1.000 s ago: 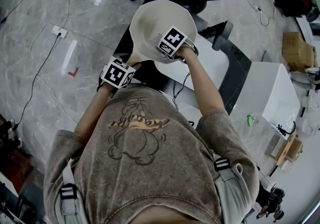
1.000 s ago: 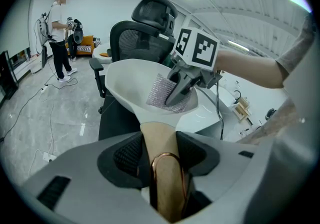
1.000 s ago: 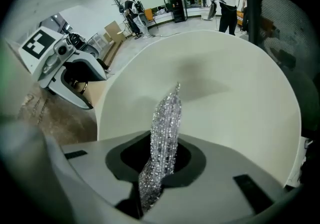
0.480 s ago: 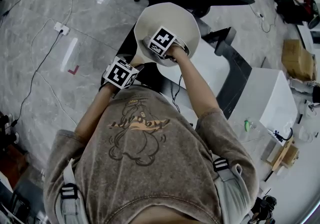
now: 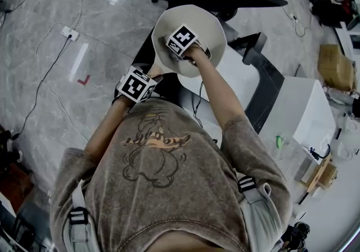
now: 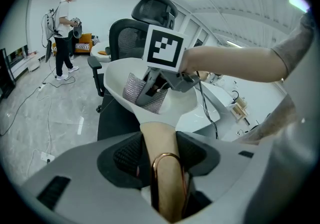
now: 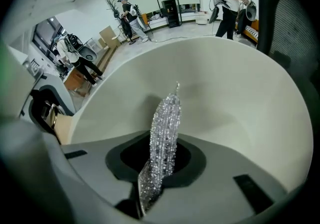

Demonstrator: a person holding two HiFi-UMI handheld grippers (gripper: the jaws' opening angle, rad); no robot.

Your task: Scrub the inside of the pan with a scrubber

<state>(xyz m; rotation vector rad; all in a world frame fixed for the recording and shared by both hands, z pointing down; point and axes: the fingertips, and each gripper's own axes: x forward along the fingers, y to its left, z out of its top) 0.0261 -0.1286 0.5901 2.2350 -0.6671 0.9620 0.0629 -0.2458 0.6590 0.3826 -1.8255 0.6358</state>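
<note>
One smooth cream round pan (image 7: 235, 98); L gripper (image 6: 162, 157) clamped its tan handle (image 6: 157, 135) w/ copper loop. R gripper (image 7: 159, 165) pinched one glittery silver mesh scrubber (image 7: 166, 128), inside pan.

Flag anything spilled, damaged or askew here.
Nothing stands out. The left tongs grip the pan by its handle; the right tongs hold the scrubber inside it. No spill or damage shows.
</note>
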